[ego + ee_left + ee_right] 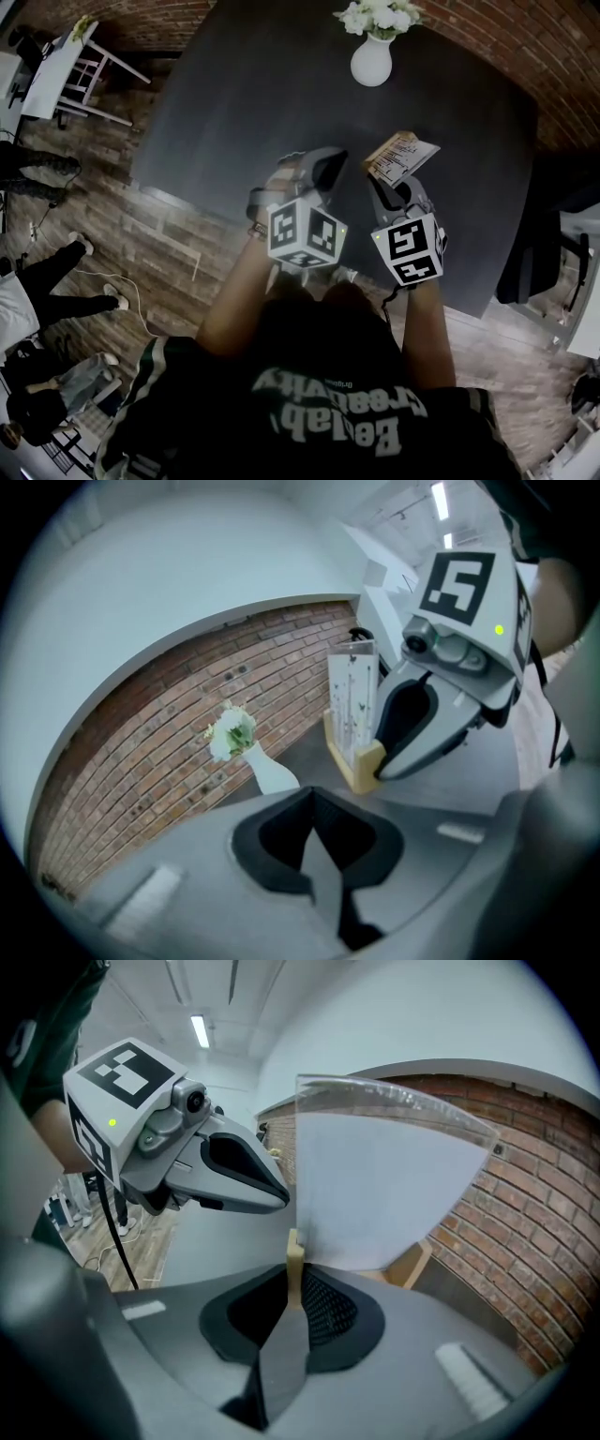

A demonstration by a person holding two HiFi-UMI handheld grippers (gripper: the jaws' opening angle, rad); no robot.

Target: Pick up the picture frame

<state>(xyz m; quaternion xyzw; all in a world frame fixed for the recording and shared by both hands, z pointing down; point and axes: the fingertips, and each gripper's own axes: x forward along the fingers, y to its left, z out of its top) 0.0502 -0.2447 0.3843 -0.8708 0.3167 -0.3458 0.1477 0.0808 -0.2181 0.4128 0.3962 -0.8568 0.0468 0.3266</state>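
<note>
The picture frame (401, 155), a clear panel on a light wooden base, is held up above the dark table (244, 103). My right gripper (386, 187) is shut on it. In the right gripper view the wooden edge (294, 1258) is pinched between the jaws of that gripper (293, 1297), and the clear panel (375, 1185) rises above them. In the left gripper view the frame (354, 710) stands upright in the right gripper (441, 705). My left gripper (319, 173) hovers just left of the frame, shut and holding nothing (314, 803); from the right gripper's side it (216, 1171) appears close by.
A white vase of white flowers (372, 56) stands at the table's far side, seen too in the left gripper view as a vase (267, 769). A brick wall (525, 47) lies behind. People (56, 281) stand on the wood floor at left, near a white table (56, 66).
</note>
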